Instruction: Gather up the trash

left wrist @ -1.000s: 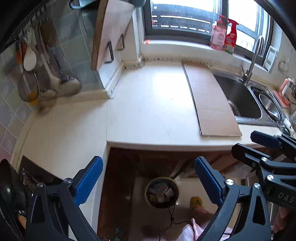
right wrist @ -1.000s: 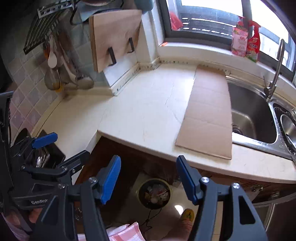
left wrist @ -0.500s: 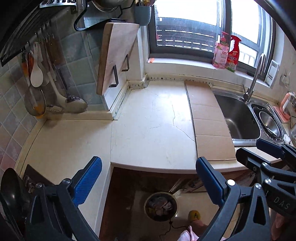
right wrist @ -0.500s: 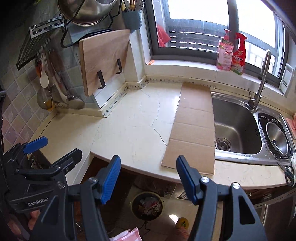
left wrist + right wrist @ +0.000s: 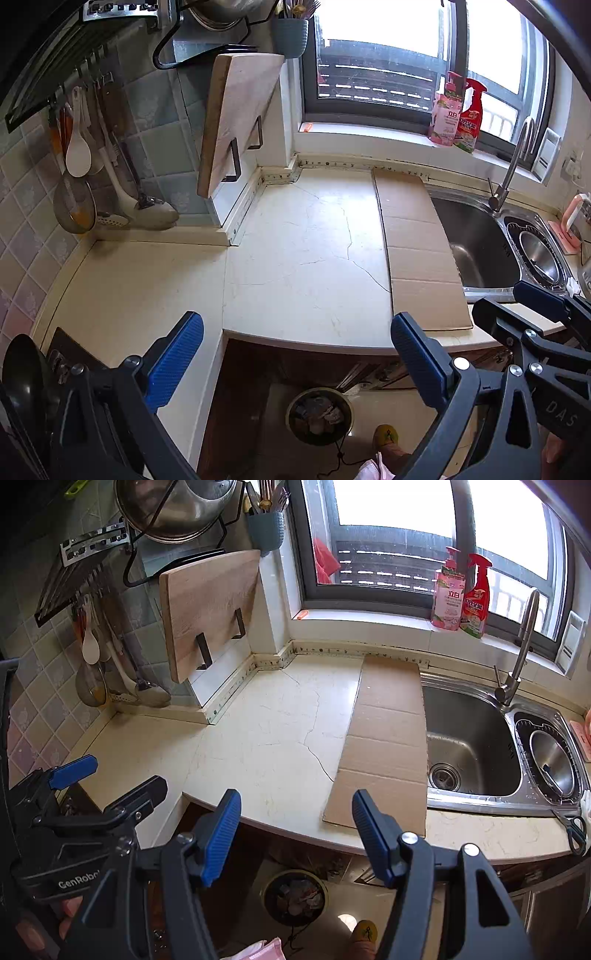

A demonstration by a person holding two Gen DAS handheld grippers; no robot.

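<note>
Daylight pours in through the window (image 5: 388, 55), blown out to white, and lights the countertop (image 5: 295, 258) evenly. The cabinet recess (image 5: 295, 856) below sits in shadow. Everything stays sharp, though straight lines bow hard towards the black, vignetted corners.

Bare countertop (image 5: 295, 258) — cardboard sheet (image 5: 417, 251) flat beside sink (image 5: 469, 746), cutting board (image 5: 207, 613) overhanging corner

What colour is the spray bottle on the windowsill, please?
The spray bottle is red, clearest in the right wrist view.
</note>
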